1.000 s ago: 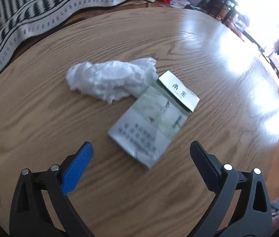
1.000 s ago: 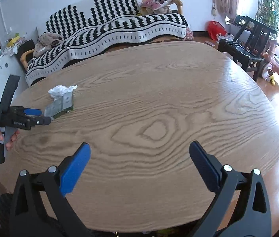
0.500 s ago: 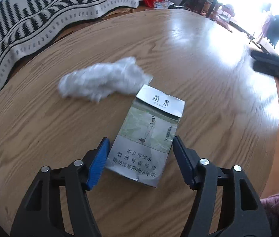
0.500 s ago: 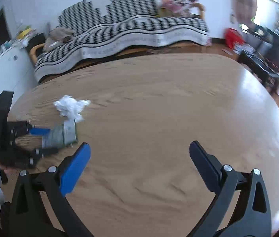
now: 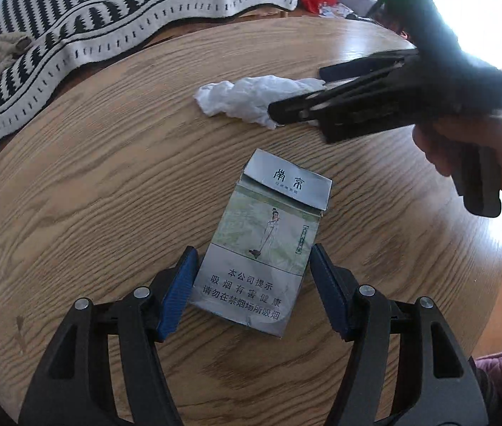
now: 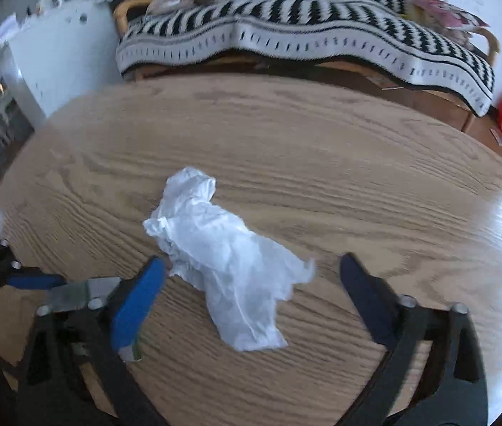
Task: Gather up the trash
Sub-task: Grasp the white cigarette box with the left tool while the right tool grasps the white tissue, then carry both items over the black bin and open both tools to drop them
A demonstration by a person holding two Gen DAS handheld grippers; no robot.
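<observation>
Left wrist view: left gripper [image 5: 251,287] clamps the cigarette pack [image 5: 263,245] lying on the table [image 5: 91,184], ready to lift. Right gripper [image 6: 251,291], jaws just narrowing yet clear, straddles the crumpled tissue [image 6: 222,259] beyond the pack.

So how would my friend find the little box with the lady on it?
Look at the big round wooden table in front of the striped sofa throw. Two bits of trash lie there, a crumpled white tissue and the cigarette pack just beside it. The pack is the flat, silvery one, printed with writing and a robed figure.
</observation>
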